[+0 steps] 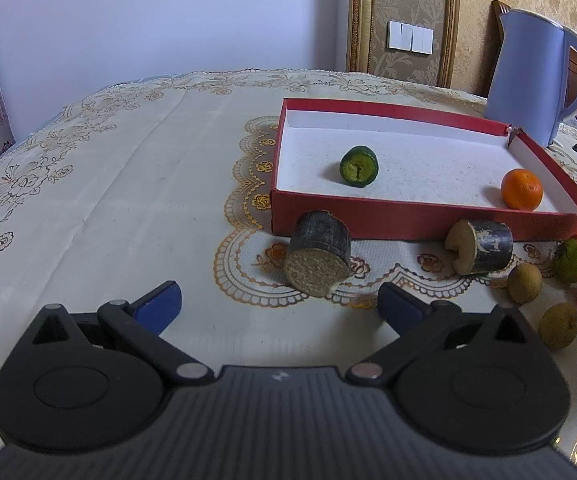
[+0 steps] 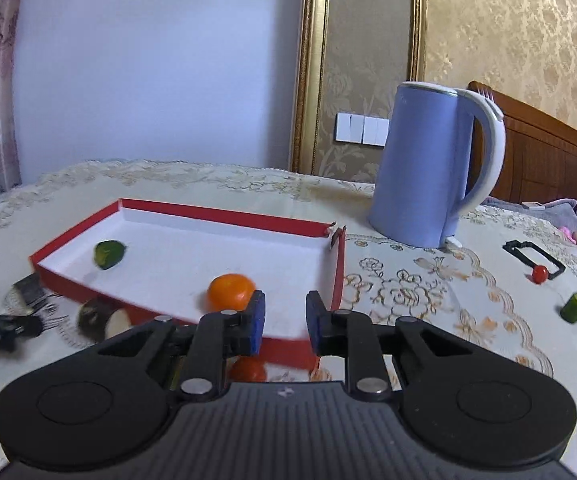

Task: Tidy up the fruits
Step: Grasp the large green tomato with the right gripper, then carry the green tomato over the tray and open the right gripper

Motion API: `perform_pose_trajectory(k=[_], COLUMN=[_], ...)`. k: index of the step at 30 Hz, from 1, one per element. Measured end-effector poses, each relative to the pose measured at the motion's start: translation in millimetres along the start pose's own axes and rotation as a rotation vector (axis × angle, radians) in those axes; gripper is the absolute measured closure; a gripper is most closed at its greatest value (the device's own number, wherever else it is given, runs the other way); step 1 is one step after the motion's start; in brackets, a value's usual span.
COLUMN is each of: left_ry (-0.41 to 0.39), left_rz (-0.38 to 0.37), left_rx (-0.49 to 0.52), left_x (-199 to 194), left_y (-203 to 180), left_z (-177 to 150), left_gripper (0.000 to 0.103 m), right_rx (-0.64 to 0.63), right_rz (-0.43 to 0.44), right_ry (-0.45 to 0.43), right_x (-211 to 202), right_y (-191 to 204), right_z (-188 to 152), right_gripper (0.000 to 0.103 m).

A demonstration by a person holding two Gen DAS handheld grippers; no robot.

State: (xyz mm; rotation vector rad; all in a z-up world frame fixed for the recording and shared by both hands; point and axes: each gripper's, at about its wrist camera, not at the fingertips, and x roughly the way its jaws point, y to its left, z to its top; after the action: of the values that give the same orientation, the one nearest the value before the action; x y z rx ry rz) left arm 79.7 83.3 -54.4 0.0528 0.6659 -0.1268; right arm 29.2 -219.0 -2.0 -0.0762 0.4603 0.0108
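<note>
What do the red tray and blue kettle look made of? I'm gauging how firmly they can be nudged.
The red tray looks like thin matte cardboard: white paper lining, and its far right corner is split open. The blue kettle looks like smooth plastic with a soft sheen and a white moulded handle, though a metal liner can't be ruled out.

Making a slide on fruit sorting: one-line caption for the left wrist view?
Open left tongs face a dark cut stalk piece before the red box holding an orange.
</note>
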Motion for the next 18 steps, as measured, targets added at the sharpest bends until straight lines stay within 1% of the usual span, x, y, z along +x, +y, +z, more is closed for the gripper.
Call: perform_pose_trajectory(k=[1, 2, 5, 7, 10, 13, 14, 15, 16, 17, 18], left_ry=[0.000, 0.000, 0.000, 0.000, 0.000, 0.000, 0.000, 0.000, 0.000, 0.000, 0.000], left_rz=[0.000, 0.000, 0.000, 0.000, 0.000, 0.000, 0.000, 0.000, 0.000, 0.000, 0.000], left_rx=[0.000, 0.000, 0.000, 0.000, 0.000, 0.000, 0.000, 0.000, 0.000, 0.000, 0.000], left_x=[0, 0, 0, 0, 0, 0, 0, 0, 0, 0, 0], left_y=[0, 0, 0, 0, 0, 0, 0, 0, 0, 0, 0], left_z=[0, 0, 0, 0, 0, 0, 0, 0, 0, 0, 0], left_gripper=[0.000, 0.000, 0.000, 0.000, 0.000, 0.000, 0.000, 0.000, 0.000, 0.000, 0.000], right_rx=[0.010, 0.041, 0.110, 0.108, 0.088, 0.076, 0.079, 0.080, 0.081, 0.086, 0.088], right_rz=[0.003, 0.025, 0.111, 0.145, 0.145, 0.144, 0.149, 0.142, 0.128, 0.122, 0.123], right_ry=[0.014, 0.019, 0.051, 0.059, 0.082, 0.116, 0.131, 0.133, 0.130, 0.130, 0.141], right_x=[3, -1, -20, -37, -47, -40, -35, -32, -29, -27, -23], right_y=[-4, -10, -29, -33, -27, -18, -17, -15, -13, -14, -14], right_z=[1, 0, -13, -25, -40, -46, -48, -49, -50, -51, -51], right_gripper=[0.081, 0.081, 0.080, 0.080, 0.075, 0.075, 0.068, 0.059, 0.045, 0.043, 0.043])
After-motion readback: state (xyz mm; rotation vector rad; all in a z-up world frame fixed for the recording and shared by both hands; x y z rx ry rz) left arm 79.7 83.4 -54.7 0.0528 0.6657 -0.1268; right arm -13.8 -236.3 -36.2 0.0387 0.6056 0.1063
